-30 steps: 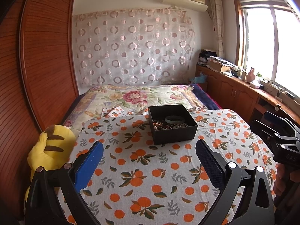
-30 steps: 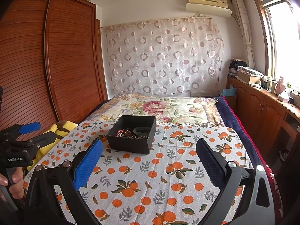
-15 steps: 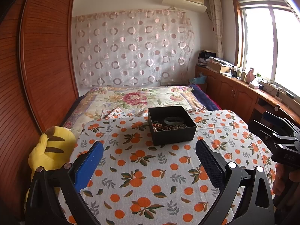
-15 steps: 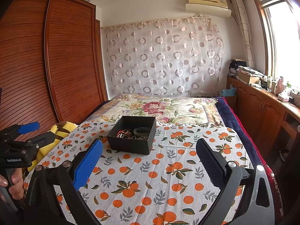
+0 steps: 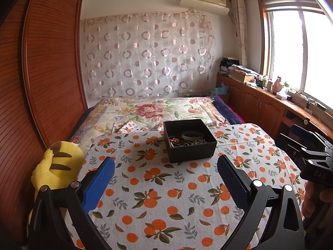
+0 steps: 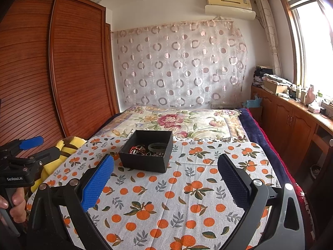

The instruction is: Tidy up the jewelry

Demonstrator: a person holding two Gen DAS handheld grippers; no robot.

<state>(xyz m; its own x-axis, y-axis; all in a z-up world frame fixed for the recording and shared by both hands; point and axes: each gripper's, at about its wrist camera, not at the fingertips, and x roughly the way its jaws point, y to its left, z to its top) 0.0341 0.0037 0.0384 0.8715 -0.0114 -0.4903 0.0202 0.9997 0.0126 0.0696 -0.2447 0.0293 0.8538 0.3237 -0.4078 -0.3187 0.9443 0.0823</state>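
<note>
change: hardly any, my view only nudged | box frame centre, jewelry inside | left claw, right claw released, holding nothing | stage unclear

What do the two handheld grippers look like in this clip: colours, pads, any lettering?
Both are black angular frames with silver bolts. The left gripper and right gripper each carry one bright blue textured pad and one dark dotted pad on their fingers. White lettering reading "GenRobot.AI" marks the left one's body; "DAS" shows on the right one. No sleeves visible.
</note>
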